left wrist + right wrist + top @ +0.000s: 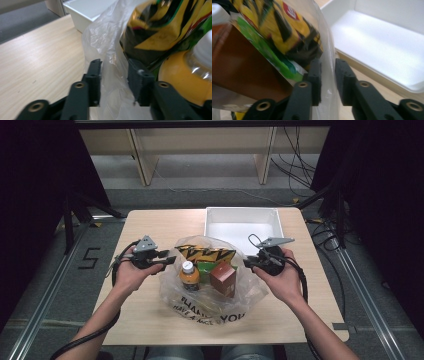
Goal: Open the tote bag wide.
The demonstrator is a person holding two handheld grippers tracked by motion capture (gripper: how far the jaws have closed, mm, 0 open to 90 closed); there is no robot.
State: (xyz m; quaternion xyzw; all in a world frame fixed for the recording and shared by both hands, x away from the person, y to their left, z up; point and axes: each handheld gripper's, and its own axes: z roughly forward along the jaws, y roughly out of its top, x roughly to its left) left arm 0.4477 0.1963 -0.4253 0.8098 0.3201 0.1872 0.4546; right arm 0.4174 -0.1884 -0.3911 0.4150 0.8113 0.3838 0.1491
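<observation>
Bag (pixel 212 285), one, clear plastic, mid-tabletop (pixel 140 320). It holds one bottle (pixel 189 276), one brown box (pixel 223 279), one yellow-black pack (pixel 205 253). Left gripper (pixel 167 260) fingers (pixel 94 72) straddle the bag's film with gaps showing; right gripper (pixel 248 261) likewise, not clenched. One white bin (pixel 243 222) behind.

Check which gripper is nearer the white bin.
Right. The right gripper sits at the plastic bag's right edge, just below the white bin's front wall. The left gripper is at the bag's left edge, farther off.
</observation>
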